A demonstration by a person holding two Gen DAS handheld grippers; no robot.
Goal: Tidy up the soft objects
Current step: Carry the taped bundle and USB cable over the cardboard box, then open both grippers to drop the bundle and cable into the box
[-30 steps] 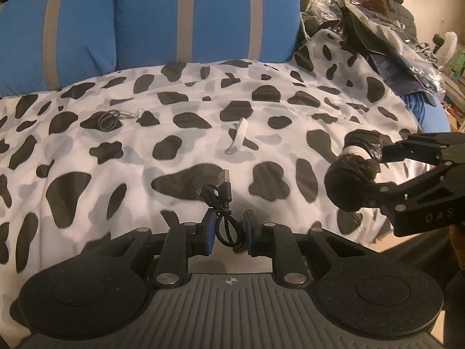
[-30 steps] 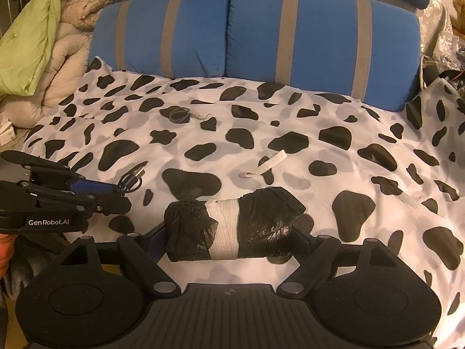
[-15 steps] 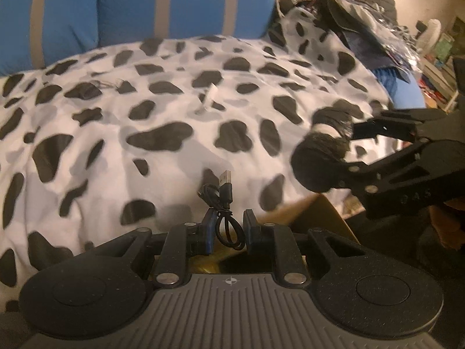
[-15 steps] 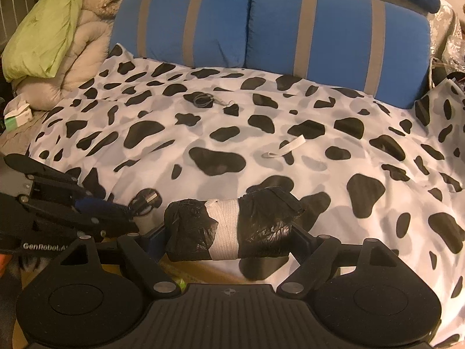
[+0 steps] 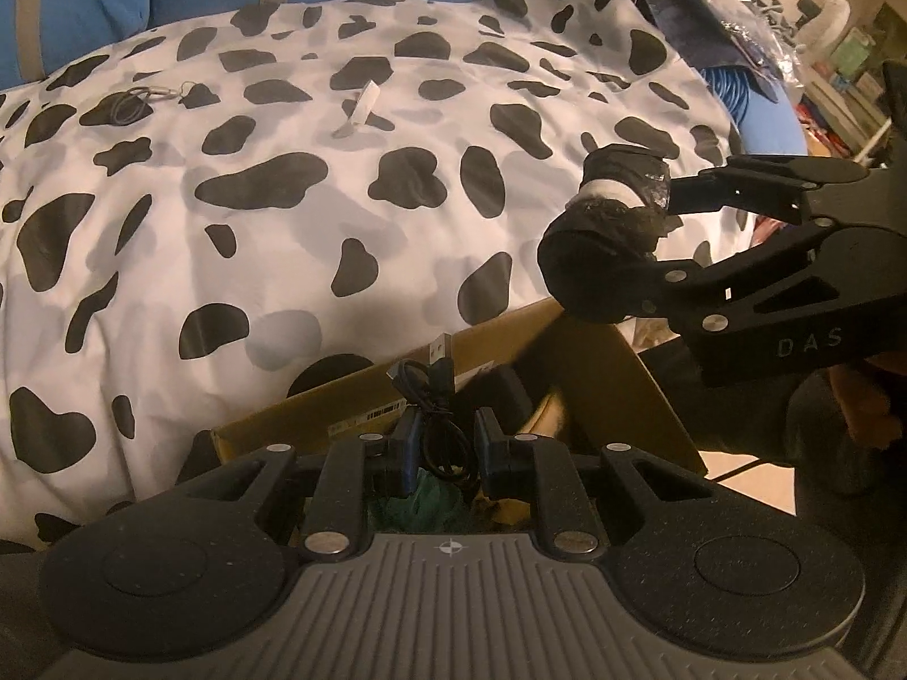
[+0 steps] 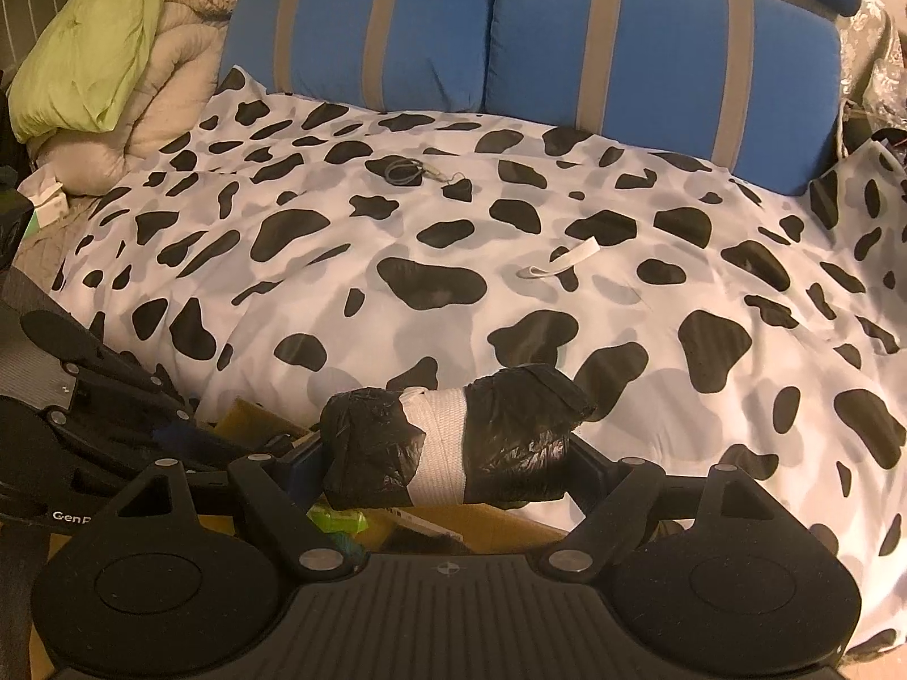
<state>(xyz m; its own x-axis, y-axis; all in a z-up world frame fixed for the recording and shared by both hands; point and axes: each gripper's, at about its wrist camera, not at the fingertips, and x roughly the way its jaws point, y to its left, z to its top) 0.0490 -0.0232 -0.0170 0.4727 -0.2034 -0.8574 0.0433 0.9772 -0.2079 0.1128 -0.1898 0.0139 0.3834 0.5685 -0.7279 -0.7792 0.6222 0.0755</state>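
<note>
My left gripper (image 5: 442,442) is shut on a coiled black USB cable (image 5: 433,396) and holds it above an open cardboard box (image 5: 510,351) at the near edge of the bed. My right gripper (image 6: 453,453) is shut on a black plastic roll with a white band (image 6: 453,442), also over the box (image 6: 487,515). The roll shows at the right in the left wrist view (image 5: 612,226). A white strap (image 6: 558,263) and a grey coiled cord (image 6: 403,171) lie on the cow-print blanket (image 6: 567,340).
Two blue striped pillows (image 6: 567,39) stand at the back of the bed. A green and beige quilt pile (image 6: 96,56) lies at the left. Clutter and bags (image 5: 708,11) sit to the right of the bed. The box holds green items (image 6: 340,521).
Both grippers have pulled back from over the blanket to the near edge of the bed, and the cardboard box has come into view under them. Each keeps its hold.
</note>
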